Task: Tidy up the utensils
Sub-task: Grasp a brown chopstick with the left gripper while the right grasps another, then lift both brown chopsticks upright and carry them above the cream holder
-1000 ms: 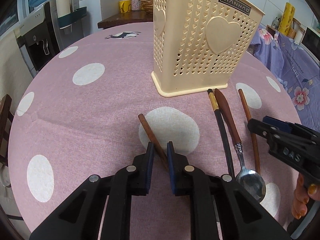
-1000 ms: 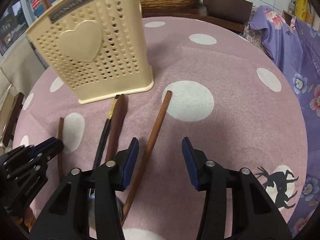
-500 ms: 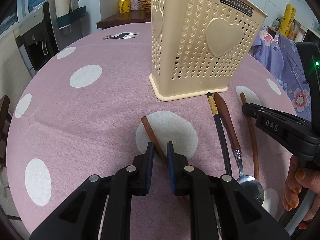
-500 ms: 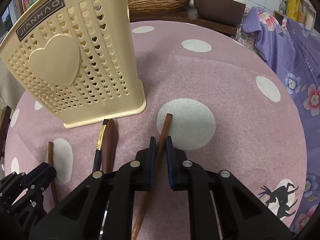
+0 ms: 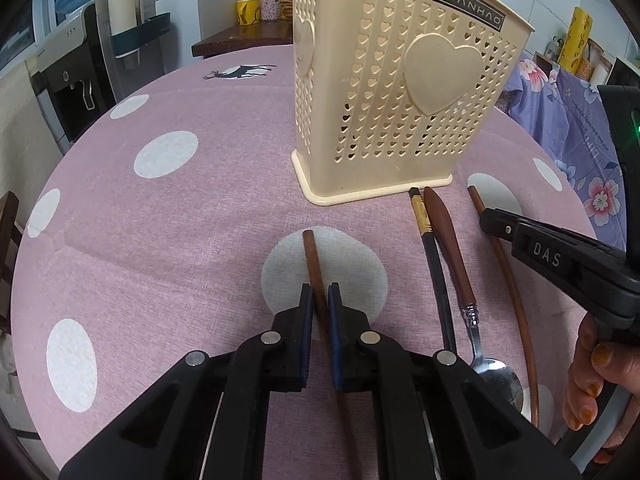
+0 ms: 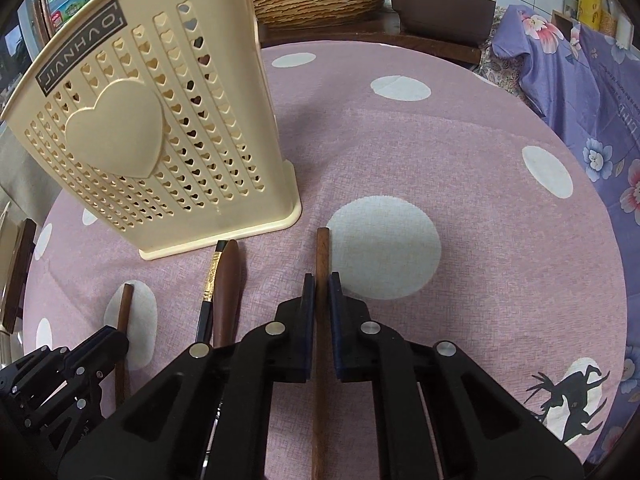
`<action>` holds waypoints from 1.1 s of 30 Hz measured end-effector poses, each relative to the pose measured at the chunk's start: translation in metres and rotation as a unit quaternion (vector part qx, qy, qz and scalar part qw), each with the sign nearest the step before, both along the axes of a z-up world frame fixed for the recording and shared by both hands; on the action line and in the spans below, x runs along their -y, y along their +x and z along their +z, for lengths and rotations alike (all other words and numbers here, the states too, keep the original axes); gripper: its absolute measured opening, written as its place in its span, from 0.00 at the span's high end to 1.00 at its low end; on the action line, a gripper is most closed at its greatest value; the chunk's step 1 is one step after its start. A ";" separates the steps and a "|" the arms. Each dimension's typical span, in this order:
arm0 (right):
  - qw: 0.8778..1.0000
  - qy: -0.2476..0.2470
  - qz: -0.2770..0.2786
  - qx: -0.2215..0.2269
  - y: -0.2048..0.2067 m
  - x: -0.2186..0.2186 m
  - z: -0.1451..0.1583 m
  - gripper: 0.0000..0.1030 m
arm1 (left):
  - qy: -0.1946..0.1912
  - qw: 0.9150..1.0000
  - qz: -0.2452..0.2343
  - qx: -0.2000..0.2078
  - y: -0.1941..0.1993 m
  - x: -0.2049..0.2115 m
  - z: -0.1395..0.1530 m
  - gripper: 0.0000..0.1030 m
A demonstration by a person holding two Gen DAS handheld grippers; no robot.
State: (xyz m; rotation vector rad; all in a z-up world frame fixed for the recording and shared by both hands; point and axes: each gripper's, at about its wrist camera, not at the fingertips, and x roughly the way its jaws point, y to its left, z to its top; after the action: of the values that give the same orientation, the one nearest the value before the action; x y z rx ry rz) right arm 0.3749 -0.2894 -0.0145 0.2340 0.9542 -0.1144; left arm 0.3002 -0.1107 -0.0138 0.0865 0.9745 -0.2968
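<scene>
Chopsticks sit pinched in both tools — the left hand-held gripper (image 5: 319, 300) clamps one brown chopstick (image 5: 311, 260), the right hand-held gripper (image 6: 321, 292) another (image 6: 322, 248). Both sticks lie on the pink dotted worktop (image 5: 160, 220) before the cream utensil basket (image 5: 400, 120) — a spoon (image 5: 460, 272) and black chopstick (image 5: 434, 264) lie between them.

Both tools (image 5: 319, 300) (image 6: 319, 290) clamped (fingers nearly together)
</scene>
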 end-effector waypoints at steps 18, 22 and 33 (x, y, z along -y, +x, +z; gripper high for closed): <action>0.996 0.061 0.030 0.051 -0.029 0.013 0.030 0.93 | -0.042 0.999 0.011 0.031 -0.013 -0.015 0.024 0.92; 0.992 0.080 0.054 0.084 -0.046 0.014 0.052 0.93 | -0.072 0.996 0.014 0.053 -0.022 -0.025 0.047 0.93; 0.974 0.102 0.116 0.163 -0.103 0.025 0.115 0.93 | -0.119 0.985 -0.006 0.125 -0.057 -0.047 0.106 0.93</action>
State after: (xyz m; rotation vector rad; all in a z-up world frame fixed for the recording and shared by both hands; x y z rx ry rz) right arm 0.2716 -0.3147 0.1005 0.3178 0.6583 0.2323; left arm 0.2428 -0.0636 0.0918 -0.0870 0.6847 -0.4017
